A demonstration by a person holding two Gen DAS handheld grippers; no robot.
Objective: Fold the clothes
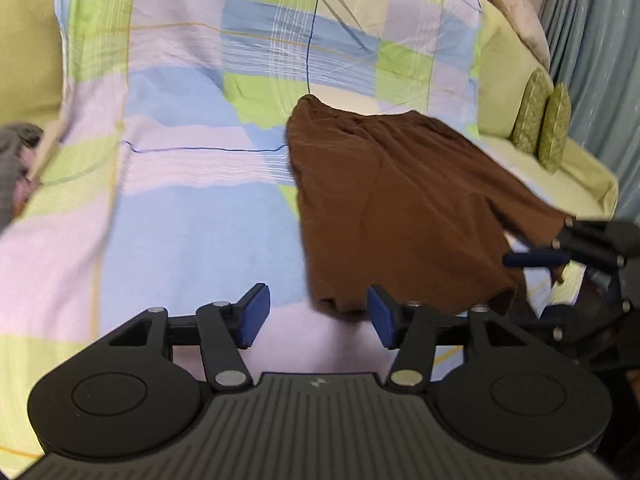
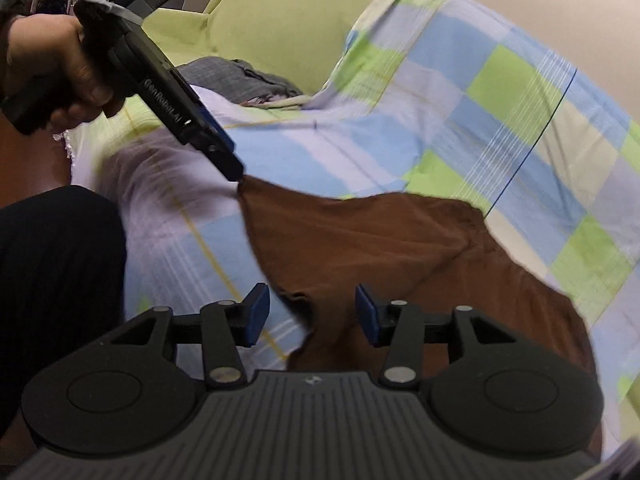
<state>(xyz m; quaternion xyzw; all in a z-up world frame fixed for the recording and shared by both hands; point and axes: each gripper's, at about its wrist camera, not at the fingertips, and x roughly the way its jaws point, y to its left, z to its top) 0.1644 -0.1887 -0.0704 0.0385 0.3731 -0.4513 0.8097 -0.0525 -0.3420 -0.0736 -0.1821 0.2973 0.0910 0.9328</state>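
Note:
Brown shorts point(image 1: 400, 208) lie spread on a checked blue, green and lilac sheet point(image 1: 192, 216) over a sofa. My left gripper point(image 1: 316, 316) is open just in front of the shorts' near hem corner. In the right wrist view the left gripper point(image 2: 236, 172) touches the shorts' left corner point(image 2: 256, 192). My right gripper point(image 2: 312, 314) is open, its jaws either side of a bunched fold at the near edge of the shorts point(image 2: 360, 248). In the left wrist view the right gripper point(image 1: 540, 258) sits at the shorts' right edge.
A grey garment point(image 2: 240, 80) lies bunched on the sofa seat at the left; it also shows in the left wrist view point(image 1: 16, 152). Green cushions point(image 1: 544, 120) stand on the sofa's right arm, with a beige pillow point(image 1: 516, 12) and a blue curtain point(image 1: 600, 60) behind.

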